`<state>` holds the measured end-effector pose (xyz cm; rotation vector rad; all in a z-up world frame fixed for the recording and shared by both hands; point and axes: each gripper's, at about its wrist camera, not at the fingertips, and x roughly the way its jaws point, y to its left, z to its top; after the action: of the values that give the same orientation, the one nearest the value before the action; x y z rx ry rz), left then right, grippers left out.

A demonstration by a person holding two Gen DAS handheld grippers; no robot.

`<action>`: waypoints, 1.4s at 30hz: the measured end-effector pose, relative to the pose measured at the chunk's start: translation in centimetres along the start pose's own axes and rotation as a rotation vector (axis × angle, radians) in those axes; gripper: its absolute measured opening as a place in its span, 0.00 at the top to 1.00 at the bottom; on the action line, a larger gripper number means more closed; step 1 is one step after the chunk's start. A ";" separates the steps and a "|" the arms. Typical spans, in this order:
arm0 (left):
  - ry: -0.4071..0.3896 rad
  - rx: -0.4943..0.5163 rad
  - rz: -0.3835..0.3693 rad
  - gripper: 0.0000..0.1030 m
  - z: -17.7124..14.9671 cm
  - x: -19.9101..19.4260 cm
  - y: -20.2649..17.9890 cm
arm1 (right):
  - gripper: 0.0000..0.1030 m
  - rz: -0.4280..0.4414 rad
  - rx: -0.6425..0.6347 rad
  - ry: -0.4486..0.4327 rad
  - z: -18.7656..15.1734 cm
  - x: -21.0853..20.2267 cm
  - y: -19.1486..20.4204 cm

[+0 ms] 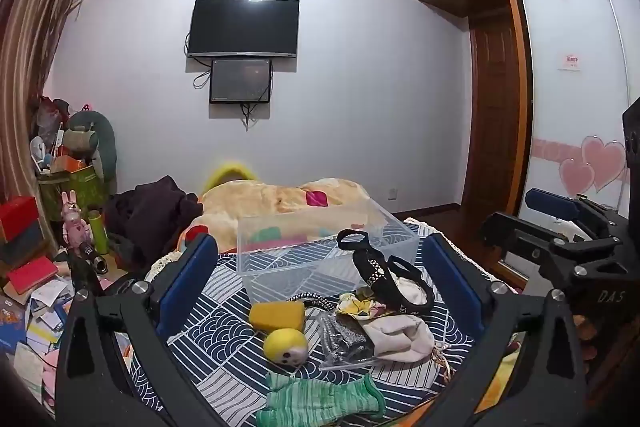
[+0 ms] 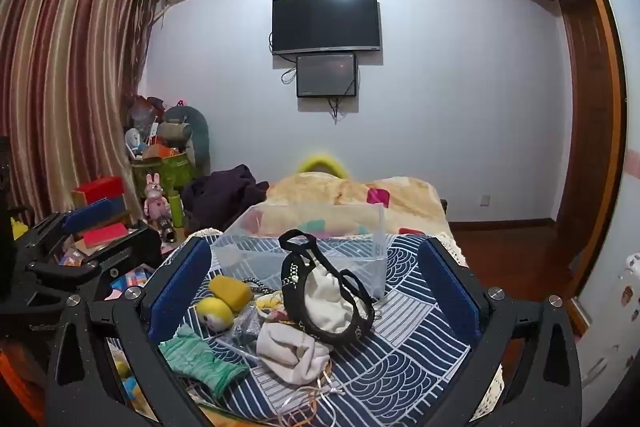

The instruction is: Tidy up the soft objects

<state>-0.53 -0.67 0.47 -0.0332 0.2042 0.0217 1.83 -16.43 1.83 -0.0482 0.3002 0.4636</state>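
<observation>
Both the left gripper [image 1: 320, 267] and right gripper [image 2: 312, 275] hover spread wide, holding nothing. The soft pile sits at lower centre, just before the clear box [image 1: 320, 247]. Best start: pinch the yellow sponge [image 1: 277, 315] squarely, lift clear, drop inside.

Clear glossy plastic bin [image 1: 320, 247], knitted green glove [image 1: 320, 401], porous yellow sponge [image 1: 277, 315]

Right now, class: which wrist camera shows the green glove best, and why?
The left wrist view: the green glove lies spread flat at the bottom, fingers and cuff visible. In the right wrist view the green glove sits at lower left, its finger end partly hidden behind that gripper's blue finger pad.
</observation>
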 end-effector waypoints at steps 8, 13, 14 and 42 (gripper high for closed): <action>-0.001 -0.005 0.003 0.00 -0.3 0.0 0.3 | 0.00 0.014 0.000 -0.014 0.3 -0.7 -0.3; 0.000 -0.010 0.000 0.00 -0.5 0.1 0.5 | 0.00 0.013 -0.005 -0.017 0.2 -0.7 -0.2; -0.001 -0.010 -0.001 0.00 -0.5 0.1 0.5 | 0.00 0.014 -0.004 -0.017 0.2 -0.7 -0.2; -0.003 -0.012 0.001 0.00 -0.4 0.2 0.7 | 0.00 0.010 -0.007 -0.026 0.4 -0.8 -0.2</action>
<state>-0.41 0.04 -0.02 -0.0449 0.2006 0.0235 1.33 -16.96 2.47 -0.0478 0.2733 0.4746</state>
